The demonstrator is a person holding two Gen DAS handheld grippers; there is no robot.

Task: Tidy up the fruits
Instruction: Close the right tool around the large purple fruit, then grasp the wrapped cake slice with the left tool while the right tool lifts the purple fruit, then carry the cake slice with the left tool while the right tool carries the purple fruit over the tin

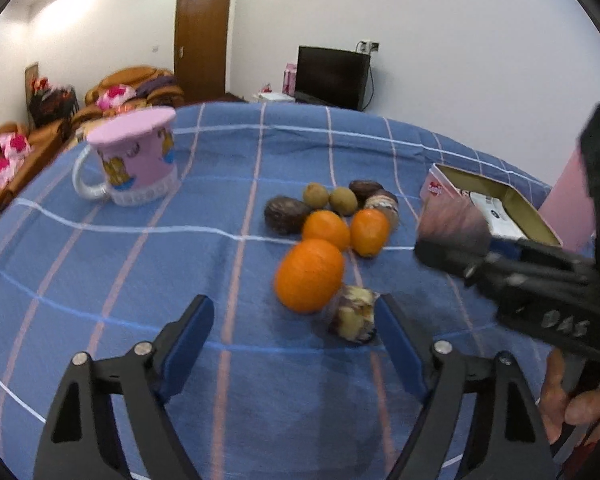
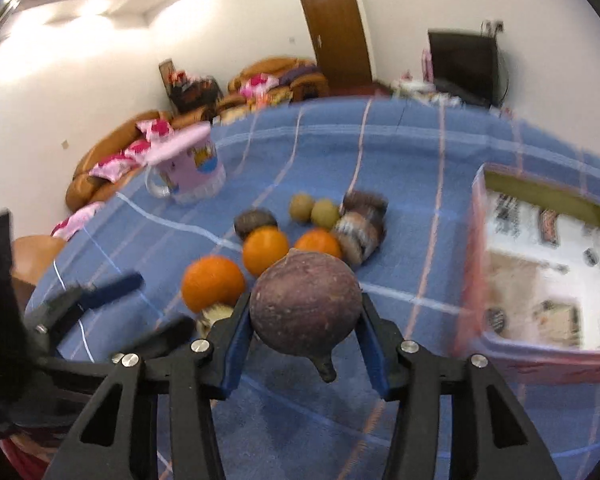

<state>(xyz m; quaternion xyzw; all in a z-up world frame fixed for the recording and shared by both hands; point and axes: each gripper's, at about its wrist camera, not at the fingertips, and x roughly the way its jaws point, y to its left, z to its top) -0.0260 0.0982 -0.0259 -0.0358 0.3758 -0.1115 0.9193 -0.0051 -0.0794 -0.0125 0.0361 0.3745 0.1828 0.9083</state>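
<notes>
Right gripper jaws gripping round purple-brown fruit; left gripper jaws wide, empty. Oranges, kiwis etc. lying loose on surface; open pink tin far right holding no fruit.

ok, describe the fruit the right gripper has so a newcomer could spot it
On the blue checked tablecloth, nearer than the pile of oranges, find the right gripper. The purple-brown round fruit sits between its blue pads, the only one with a stubby dark stem.
</notes>
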